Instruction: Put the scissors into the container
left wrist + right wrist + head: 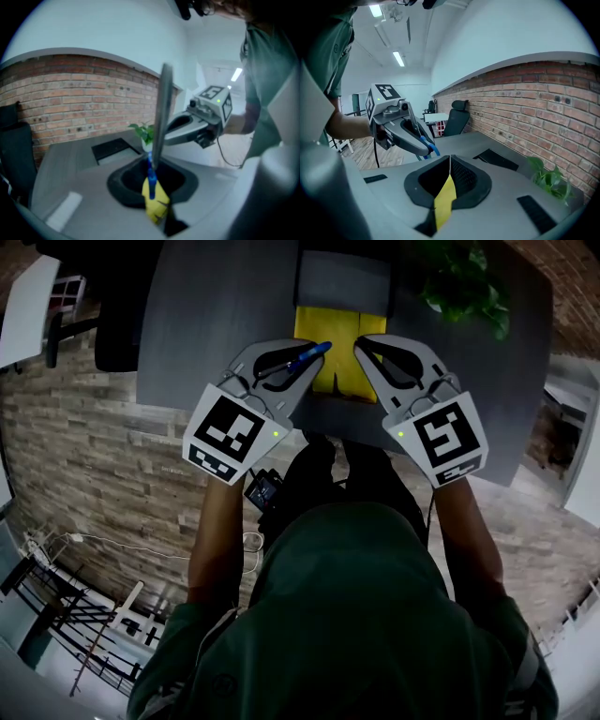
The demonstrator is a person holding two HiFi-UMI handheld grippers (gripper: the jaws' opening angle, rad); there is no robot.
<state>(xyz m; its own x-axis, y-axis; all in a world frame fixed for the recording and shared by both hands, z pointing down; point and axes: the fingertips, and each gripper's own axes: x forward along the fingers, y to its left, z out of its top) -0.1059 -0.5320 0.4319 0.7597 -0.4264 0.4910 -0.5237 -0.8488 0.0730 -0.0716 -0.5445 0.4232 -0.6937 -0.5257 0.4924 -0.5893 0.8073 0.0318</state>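
Holding scissors [159, 117], left gripper [307, 364] seemingly clears container [339, 326] rim.

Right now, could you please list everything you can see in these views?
scissors: one, blue handles, held in the left gripper
container: one, yellow, at the table's near edge
table: one, dark grey, below both grippers
flat panel: one, dark, behind the container
plant: one, green, table's far right
chair: one, black, left of the table
left gripper: grey, shut on the scissors
right gripper: grey, shut, empty
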